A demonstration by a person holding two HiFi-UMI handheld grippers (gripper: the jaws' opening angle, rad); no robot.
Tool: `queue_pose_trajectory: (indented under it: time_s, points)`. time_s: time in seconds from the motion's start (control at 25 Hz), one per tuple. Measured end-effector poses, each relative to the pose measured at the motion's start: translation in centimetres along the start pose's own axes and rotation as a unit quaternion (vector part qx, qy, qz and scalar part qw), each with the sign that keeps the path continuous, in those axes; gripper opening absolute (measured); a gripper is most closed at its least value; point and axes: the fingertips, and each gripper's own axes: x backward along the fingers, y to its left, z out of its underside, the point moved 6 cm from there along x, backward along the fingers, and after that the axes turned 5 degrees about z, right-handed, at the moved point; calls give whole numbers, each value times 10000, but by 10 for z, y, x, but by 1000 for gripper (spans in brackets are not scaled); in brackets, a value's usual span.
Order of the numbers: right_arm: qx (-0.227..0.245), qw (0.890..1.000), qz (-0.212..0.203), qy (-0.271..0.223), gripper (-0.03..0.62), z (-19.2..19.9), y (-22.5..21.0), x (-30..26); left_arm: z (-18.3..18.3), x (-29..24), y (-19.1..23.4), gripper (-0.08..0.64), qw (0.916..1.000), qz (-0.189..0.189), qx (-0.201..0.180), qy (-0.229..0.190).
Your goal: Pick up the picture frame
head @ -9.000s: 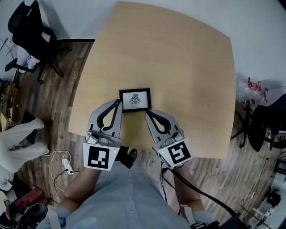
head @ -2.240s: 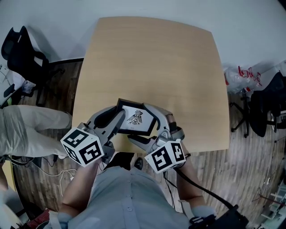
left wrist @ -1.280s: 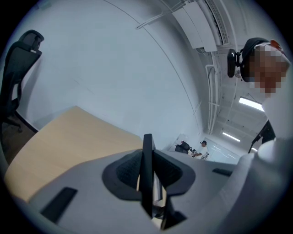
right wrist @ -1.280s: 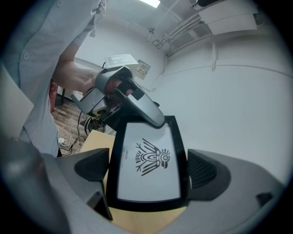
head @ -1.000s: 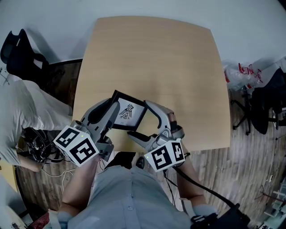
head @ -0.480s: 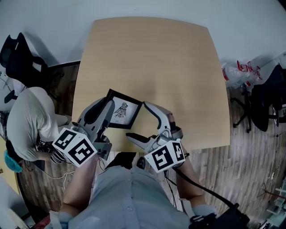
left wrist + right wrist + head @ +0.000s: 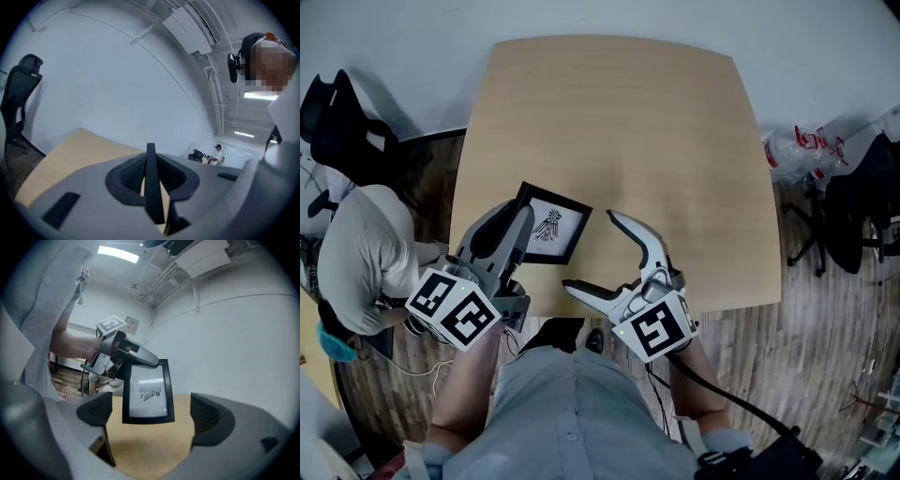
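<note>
The picture frame (image 7: 551,223) is black with a white print of a bird-like figure. It hangs tilted above the near left part of the wooden table (image 7: 656,141). My left gripper (image 7: 523,212) is shut on its left edge. In the left gripper view the frame (image 7: 150,164) shows edge-on, pinched between the two pads. My right gripper (image 7: 591,250) stands wide open to the right of the frame and does not touch it. In the right gripper view the frame (image 7: 147,392) faces the camera beyond the spread jaws, with the left gripper (image 7: 124,351) clamped on its top.
A person (image 7: 356,262) crouches on the floor left of the table, near a black office chair (image 7: 342,112). A plastic bag (image 7: 806,145) and another dark chair (image 7: 862,216) stand at the right. A cable trails behind my right arm.
The left gripper has carried the frame a little to the left and up. The right gripper has rolled and now stands apart from the frame's right edge.
</note>
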Motion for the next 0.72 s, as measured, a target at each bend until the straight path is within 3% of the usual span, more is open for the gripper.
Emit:
queue_pose_trajectory:
  time_s: [0.4,0.44,0.52,0.56,0.6,0.64,0.72]
  points:
    - [-297,9995,-82,-101,525,-15,-16,14,-6,1,-6,66,9997,-47,-230,-75]
    - [-410,9989,-32,-234,522,-18,-18,16,-6,1,-7,66,9997,-42,-239,-77]
    - [-1032,9895,297,-965,500,-31,-24,17,-6,0,-9,66,9996,-34,-272,-82]
    - [-1322,9817,483,-1286,468,-37,-26,18,-6,0,-9,66,9995,-31,-296,-85]
    - [-1488,9763,628,-1437,394,-40,-29,20,-6,0,-9,66,9994,-29,-322,-89]
    - [-1590,9732,744,-1484,267,-41,-32,22,-7,0,-10,66,9993,-26,-347,-95]
    - [-1750,9692,889,-1488,130,-40,-39,28,-7,0,-10,66,9992,-19,-388,-111]
